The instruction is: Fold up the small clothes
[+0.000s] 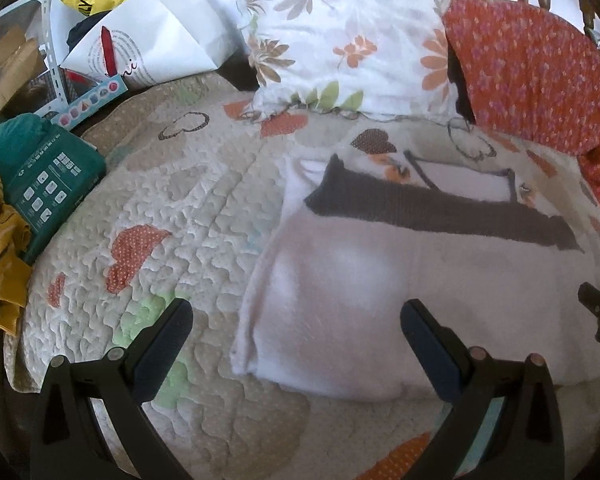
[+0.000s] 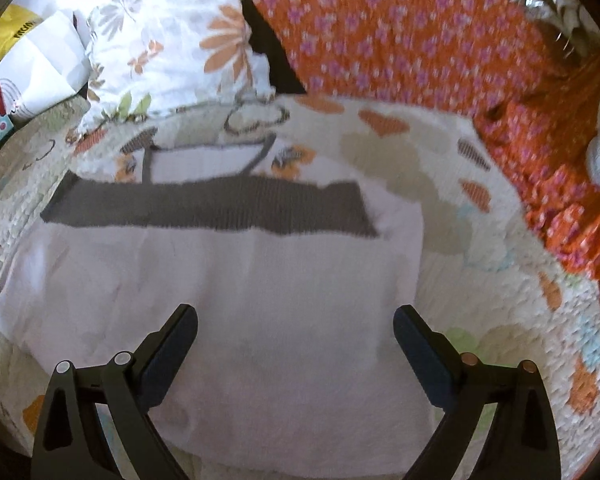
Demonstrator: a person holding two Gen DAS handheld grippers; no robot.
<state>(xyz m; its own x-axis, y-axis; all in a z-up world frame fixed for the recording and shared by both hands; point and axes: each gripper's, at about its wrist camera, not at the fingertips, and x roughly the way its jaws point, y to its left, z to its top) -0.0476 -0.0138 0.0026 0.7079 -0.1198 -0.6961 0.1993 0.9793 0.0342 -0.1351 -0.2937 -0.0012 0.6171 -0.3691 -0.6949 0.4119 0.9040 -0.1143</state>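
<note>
White knitted small garment with a dark grey band (image 2: pixel 220 280) lies flat on the quilted bedspread (image 1: pixel 160 208) beneath our released left hand-held gripper (image 1: pixel 296 332) and right hand-held gripper (image 2: pixel 296 336); pinching quilt too could drag it askew.

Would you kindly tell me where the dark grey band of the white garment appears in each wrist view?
Left wrist: the dark grey band slants across the right of centre.
Right wrist: the band runs across the left and centre, above the open fingers.
Shared landmark: the floral pillow beyond the garment.
</note>
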